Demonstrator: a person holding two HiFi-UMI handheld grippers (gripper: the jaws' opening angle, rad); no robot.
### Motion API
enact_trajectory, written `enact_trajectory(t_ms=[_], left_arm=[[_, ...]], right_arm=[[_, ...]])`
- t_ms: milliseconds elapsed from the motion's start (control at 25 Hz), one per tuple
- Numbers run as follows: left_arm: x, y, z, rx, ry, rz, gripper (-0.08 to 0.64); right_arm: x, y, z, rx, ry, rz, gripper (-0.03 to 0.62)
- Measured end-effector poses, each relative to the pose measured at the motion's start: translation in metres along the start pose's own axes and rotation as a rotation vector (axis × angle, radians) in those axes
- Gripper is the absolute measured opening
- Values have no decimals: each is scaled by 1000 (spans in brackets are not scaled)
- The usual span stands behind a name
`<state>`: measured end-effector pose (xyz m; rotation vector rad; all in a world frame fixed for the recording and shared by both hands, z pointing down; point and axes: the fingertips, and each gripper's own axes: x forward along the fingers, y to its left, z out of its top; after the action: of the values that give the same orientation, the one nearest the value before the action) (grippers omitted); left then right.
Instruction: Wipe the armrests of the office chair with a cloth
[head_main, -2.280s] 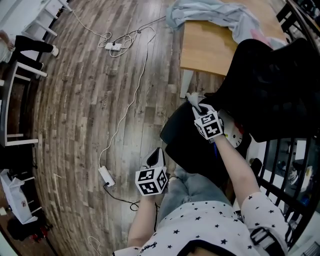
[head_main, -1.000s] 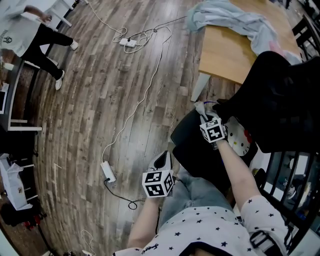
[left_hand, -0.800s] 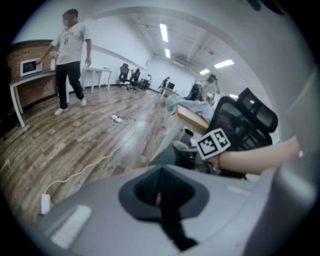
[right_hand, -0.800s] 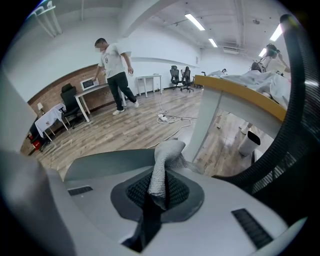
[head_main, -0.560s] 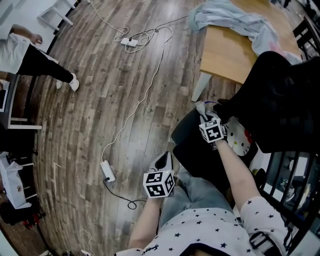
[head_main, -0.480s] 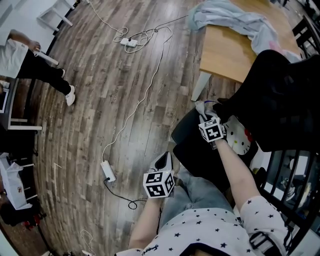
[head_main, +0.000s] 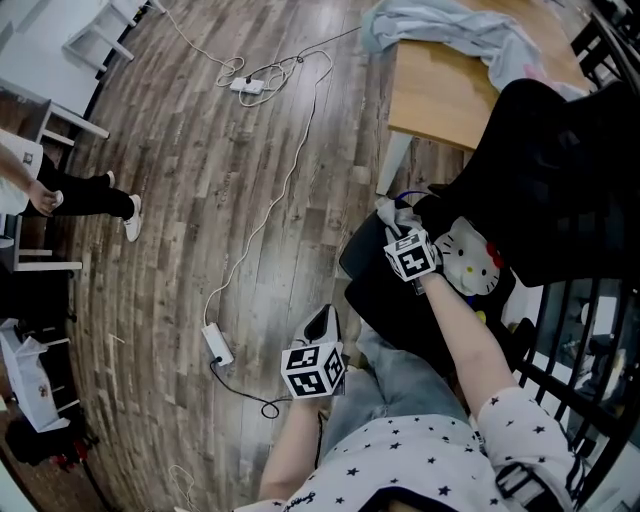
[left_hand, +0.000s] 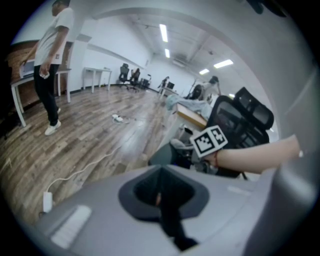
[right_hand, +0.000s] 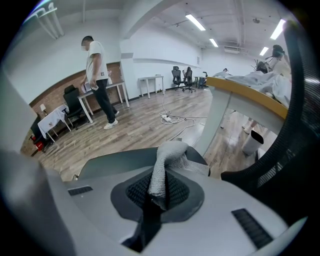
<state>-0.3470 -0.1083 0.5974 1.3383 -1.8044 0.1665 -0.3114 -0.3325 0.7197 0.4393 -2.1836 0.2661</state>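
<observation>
The black office chair (head_main: 560, 170) stands at the right of the head view. Its dark grey armrest pad (right_hand: 115, 162) lies just under my right gripper (right_hand: 156, 176). That gripper (head_main: 397, 222) is shut on a grey-white cloth (right_hand: 162, 162), and the cloth's (head_main: 392, 212) free end rests folded on the pad's far edge. My left gripper (head_main: 322, 322) hangs lower, beside the person's knee and apart from the chair. In the left gripper view its jaws (left_hand: 161, 172) are shut with nothing between them.
A wooden table (head_main: 440, 90) with a heap of pale blue fabric (head_main: 450, 30) stands behind the chair. White cables and power strips (head_main: 214, 345) trail over the wood floor. A cat-face cushion (head_main: 468, 258) lies on the seat. A person (head_main: 60, 190) walks at far left. Black railing (head_main: 590, 350) at right.
My right gripper and the cloth have shifted slightly along the armrest. The left gripper has held its place. The person at the left has walked further down the room.
</observation>
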Motion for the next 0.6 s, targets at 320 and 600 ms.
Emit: enact_trajectory(t_ms=[320, 600], left_arm=[[-8, 6, -7, -1, -2, -6, 3], [-13, 5, -19, -7, 6, -18, 3]], right_arm=[[-1, 15, -2, -24, 5, 6, 26], [-4, 37, -8, -20, 17, 27, 26]])
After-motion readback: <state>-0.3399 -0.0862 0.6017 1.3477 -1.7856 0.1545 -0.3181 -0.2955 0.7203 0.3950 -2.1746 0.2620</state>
